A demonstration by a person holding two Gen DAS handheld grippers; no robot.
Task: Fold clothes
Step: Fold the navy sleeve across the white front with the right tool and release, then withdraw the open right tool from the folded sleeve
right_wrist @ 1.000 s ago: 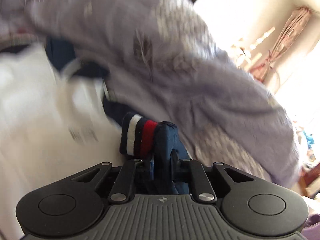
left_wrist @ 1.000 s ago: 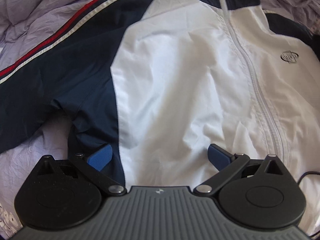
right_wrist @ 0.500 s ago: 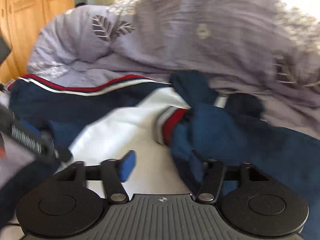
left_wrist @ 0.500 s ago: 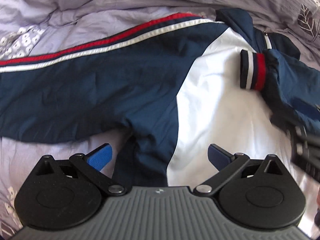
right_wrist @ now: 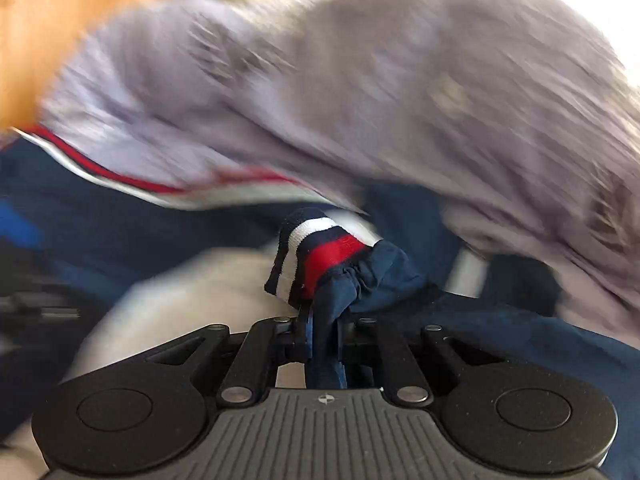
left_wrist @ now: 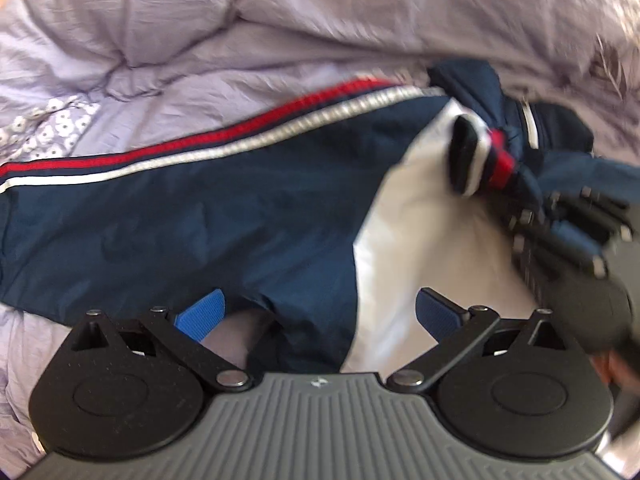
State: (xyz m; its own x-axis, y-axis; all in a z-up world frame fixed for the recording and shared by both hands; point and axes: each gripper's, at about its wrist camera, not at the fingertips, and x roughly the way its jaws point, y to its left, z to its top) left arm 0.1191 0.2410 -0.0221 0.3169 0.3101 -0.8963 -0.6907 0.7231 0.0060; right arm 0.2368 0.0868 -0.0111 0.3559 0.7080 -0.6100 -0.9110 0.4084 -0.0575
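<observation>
A navy and white track jacket (left_wrist: 200, 220) lies spread on the bed, its long sleeve edged with a red and silver stripe (left_wrist: 248, 132). My left gripper (left_wrist: 320, 314) hangs open above the jacket's underarm seam, holding nothing. The other sleeve is drawn over the white front panel (left_wrist: 420, 220). My right gripper (right_wrist: 322, 320) has its jaws closing tight on the navy sleeve fabric just behind the striped cuff (right_wrist: 316, 252). In the left wrist view the right gripper (left_wrist: 560, 216) sits at the right edge with the cuff (left_wrist: 476, 160) sticking out past it.
A rumpled lavender duvet (left_wrist: 240, 60) with leaf prints surrounds the jacket and bulges up behind it (right_wrist: 360, 100). An orange wooden cupboard (right_wrist: 60, 20) stands at the far left. Part of a hand (left_wrist: 608, 364) shows behind the right gripper.
The right gripper let the cuff fall on the white front, then closed on the sleeve again and lifted it. The left gripper has drifted up and left, staying open.
</observation>
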